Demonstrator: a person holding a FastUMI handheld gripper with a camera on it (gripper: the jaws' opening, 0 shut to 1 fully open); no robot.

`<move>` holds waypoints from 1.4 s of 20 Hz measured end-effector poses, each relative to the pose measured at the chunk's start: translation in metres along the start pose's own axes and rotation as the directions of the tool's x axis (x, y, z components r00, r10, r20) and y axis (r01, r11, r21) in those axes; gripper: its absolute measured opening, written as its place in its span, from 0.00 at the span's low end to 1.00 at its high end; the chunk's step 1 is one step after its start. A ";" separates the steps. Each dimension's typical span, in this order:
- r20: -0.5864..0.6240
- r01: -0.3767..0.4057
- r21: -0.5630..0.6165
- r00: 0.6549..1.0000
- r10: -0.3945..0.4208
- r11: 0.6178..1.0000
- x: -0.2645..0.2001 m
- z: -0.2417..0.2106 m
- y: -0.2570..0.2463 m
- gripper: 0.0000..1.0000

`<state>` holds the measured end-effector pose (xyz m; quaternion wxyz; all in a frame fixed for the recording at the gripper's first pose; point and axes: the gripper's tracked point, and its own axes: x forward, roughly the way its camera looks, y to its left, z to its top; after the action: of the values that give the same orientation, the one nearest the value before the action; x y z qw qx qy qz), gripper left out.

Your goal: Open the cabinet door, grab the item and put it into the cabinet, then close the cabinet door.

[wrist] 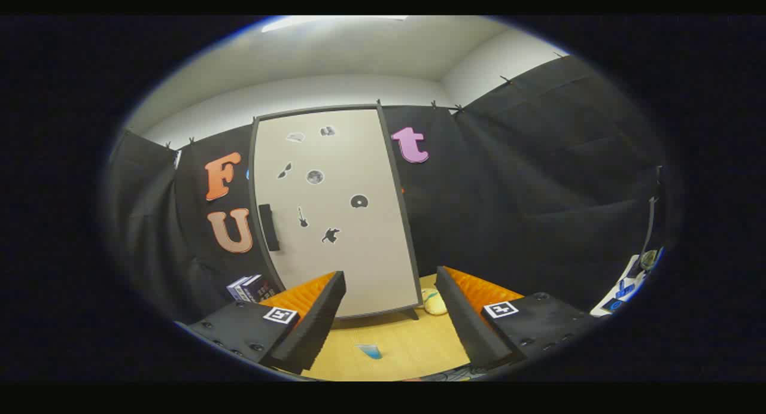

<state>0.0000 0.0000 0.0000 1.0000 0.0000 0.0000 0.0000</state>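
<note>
A tall cabinet (335, 210) with a pale door stands on the wooden table (413, 342), straight beyond my fingers. Its door is closed and carries several small dark stickers. A dark handle (269, 227) sits on the door's left side. My gripper (392, 318) is open, fingers spread wide with nothing between them, held back from the cabinet. A small pale yellowish item (434, 301) lies on the table by the cabinet's right foot, just ahead of my right finger. A small blue piece (369, 351) lies on the table between the fingers.
Two small dark boxes (250, 288) stand left of the cabinet, behind my left finger. Black cloth walls close in the booth behind and to both sides. A white and blue object (625, 285) sits at the far right edge.
</note>
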 end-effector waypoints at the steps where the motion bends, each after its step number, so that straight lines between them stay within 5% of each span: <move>1: 0.000 0.003 -0.004 1.000 -0.003 1.000 0.000 -0.002 0.005 0.98; 12: -0.015 0.033 0.004 0.999 -0.033 0.999 -0.004 -0.001 -0.019 0.98; 22: -0.081 -0.101 -0.031 0.992 0.098 0.994 0.009 -0.012 -0.007 0.98; 28: -0.059 -0.147 -0.051 0.988 0.144 0.988 0.031 -0.003 0.043 0.98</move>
<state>0.0310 0.0433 -0.0031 0.9966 -0.0276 0.0276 0.0730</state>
